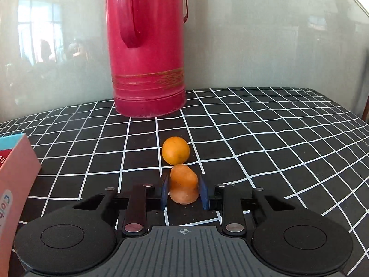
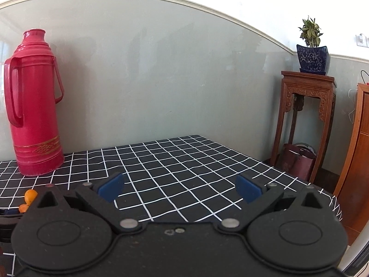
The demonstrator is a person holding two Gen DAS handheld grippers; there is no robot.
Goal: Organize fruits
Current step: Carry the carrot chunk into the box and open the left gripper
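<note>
Currently the red thermos (image 1: 147, 46) stands at the wall edge of the black grid tablecloth (image 1: 265, 138); all positions below refer to it. Directly in front of the thermos lies a round orange fruit (image 1: 175, 150). Just nearer the camera, touching it or nearly so, a second, lumpier orange fruit (image 1: 184, 183) sits between the blue pads of the left gripper (image 1: 184, 190). Both pads press its sides: the left gripper is clamped on it, low over the cloth, fingers aimed at the thermos. The right gripper (image 2: 180, 188) is held to the right of the thermos, level, above bare cloth, jaws spread wide with nothing between them. Count: two fruits, one thermos, one pink box (image 1: 16, 180) left of the fruits.
</note>
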